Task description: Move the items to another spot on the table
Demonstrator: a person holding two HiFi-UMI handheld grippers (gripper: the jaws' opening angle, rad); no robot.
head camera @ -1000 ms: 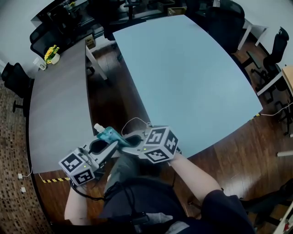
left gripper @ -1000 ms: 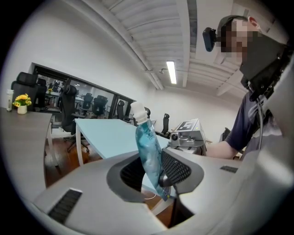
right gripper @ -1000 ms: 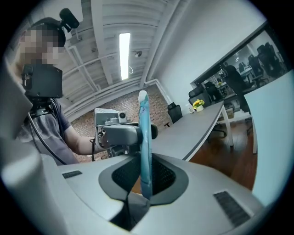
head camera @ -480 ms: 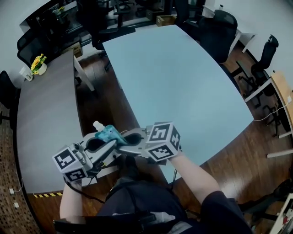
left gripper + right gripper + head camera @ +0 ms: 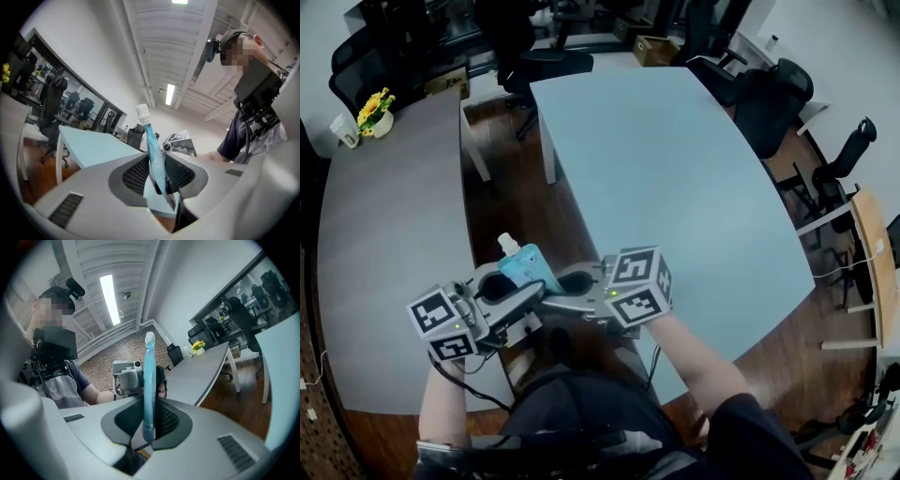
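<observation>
Teal pouch (image 5: pixel 531 268) (white cap (image 5: pixel 507 245)); pale-blue table (image 5: pixel 675 169); grey table (image 5: pixel 384 234); yellow flowers (image 5: pixel 375 101).

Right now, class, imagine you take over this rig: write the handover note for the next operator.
Left gripper: clamped on the pouch; its jaws have just eased open a little.
Right gripper: clamped on the same pouch.
Pouch: cap up, in the air over the floor gap between the grey table and the blue table.
Done: pouch lifted.
Left: set it on a table, release.
</observation>
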